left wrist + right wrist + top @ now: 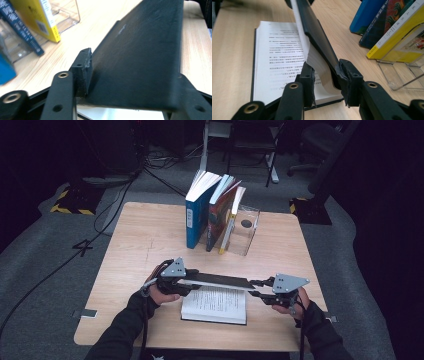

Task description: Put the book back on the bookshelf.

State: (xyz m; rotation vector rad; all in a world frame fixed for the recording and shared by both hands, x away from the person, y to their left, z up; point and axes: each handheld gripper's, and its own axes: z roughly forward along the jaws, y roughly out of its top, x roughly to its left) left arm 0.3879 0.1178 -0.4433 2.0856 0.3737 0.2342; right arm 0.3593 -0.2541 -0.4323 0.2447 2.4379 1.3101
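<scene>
With the black hardcover book (215, 304) open near the table's (135, 245) front edge, both grippers pinch its raised half: left gripper (125, 82) on the cover, right gripper (325, 82) around cover and pages; lower evenly

Four books (214, 304), one clear stand (246, 232), two tongs (187, 285).

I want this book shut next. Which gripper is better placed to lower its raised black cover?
Likely the right gripper: its fingers straddle the black cover and the pages behind it. The left gripper visibly touches just the cover's outside.
</scene>
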